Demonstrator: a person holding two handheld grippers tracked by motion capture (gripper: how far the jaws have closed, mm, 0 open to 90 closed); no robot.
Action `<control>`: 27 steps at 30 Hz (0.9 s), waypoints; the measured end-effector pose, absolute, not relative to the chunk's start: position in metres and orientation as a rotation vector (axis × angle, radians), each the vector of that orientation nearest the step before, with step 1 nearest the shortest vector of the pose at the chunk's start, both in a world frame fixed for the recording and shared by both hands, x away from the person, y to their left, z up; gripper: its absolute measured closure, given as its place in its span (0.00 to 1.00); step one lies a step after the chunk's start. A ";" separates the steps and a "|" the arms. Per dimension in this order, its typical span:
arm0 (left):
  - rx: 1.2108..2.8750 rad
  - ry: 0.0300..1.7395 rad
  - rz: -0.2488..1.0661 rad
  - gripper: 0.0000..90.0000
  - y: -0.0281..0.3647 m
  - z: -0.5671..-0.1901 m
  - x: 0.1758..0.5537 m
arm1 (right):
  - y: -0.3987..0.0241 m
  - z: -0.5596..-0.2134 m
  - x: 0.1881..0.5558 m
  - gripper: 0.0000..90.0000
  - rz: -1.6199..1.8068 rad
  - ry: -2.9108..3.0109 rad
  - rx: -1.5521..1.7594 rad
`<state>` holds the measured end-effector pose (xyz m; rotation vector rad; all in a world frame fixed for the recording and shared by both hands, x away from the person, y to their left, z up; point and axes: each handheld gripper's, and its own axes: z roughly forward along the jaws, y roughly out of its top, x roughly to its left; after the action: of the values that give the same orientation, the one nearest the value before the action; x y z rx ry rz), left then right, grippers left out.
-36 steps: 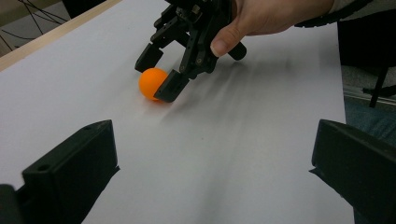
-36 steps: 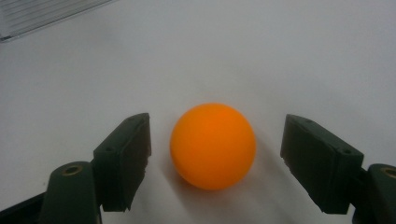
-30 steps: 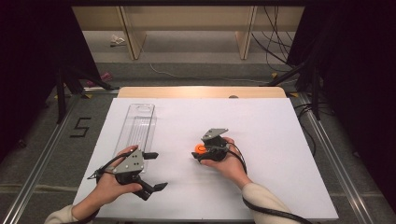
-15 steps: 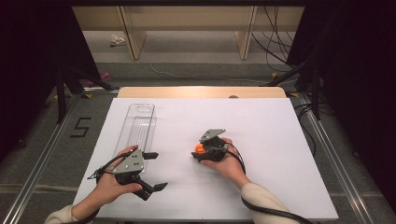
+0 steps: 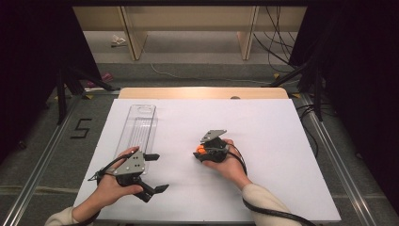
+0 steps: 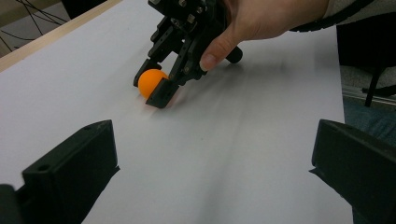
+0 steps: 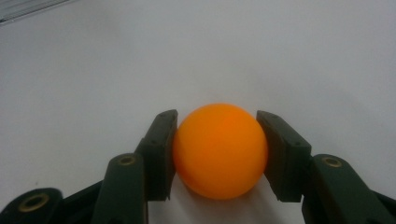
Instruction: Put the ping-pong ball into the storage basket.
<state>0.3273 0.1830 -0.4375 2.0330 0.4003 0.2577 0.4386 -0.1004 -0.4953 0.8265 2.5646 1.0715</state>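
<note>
An orange ball (image 7: 219,149) sits between the two black jaws of my right gripper (image 7: 218,154), which is shut on it, low over the white table. From above, the ball (image 5: 201,150) shows at the tip of that gripper (image 5: 201,153), near the table's middle. My left gripper (image 5: 155,173) is near the front left, its jaws wide apart with nothing between them. Looking along the left gripper (image 6: 210,154), I see the ball (image 6: 152,83) held by the right gripper (image 6: 156,86) a short way ahead.
A long clear plastic tray (image 5: 137,129) lies on the white table (image 5: 282,141) at the left, just beyond my left hand. A wooden strip (image 5: 202,92) borders the far edge. Black stands and cables (image 5: 282,52) are on the floor past the table.
The right gripper with the ball has sunk slightly nearer the table. The left gripper has stayed in place.
</note>
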 end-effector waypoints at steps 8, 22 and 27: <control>2.033 0.398 0.259 0.00 0.183 -0.437 0.327 | -0.099 -0.493 0.438 0.57 1.080 2.559 0.821; 2.035 0.398 0.261 0.00 0.183 -0.437 0.327 | -0.101 -0.487 0.439 0.57 1.102 2.535 0.820; 2.035 0.396 0.260 0.00 0.183 -0.437 0.327 | -0.101 -0.485 0.438 0.57 1.109 2.533 0.816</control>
<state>0.3270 0.1832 -0.4371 2.0352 0.3963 0.2595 0.4385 -0.1012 -0.4846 0.8156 2.5325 1.1087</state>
